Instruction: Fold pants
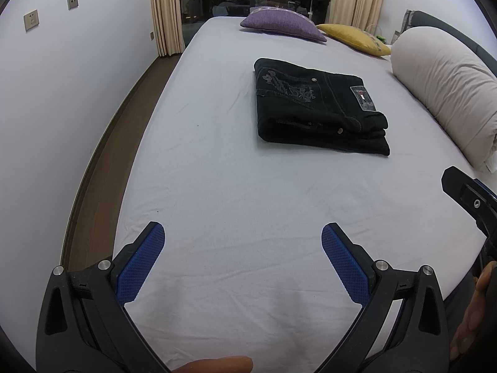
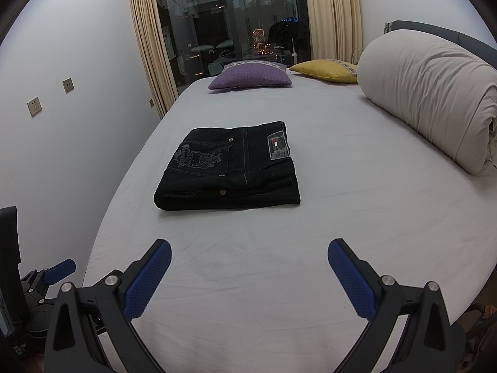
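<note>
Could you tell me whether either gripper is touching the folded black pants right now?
Apart. In the right wrist view, bare sheet lies between the open right gripper and the pants; the left wrist view shows the same gap before the left gripper.

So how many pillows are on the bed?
2. The purple pillow lies at the far end of the bed near the window, and the yellow pillow sits just right of it, beside the rolled white duvet, which may hide more.
</note>
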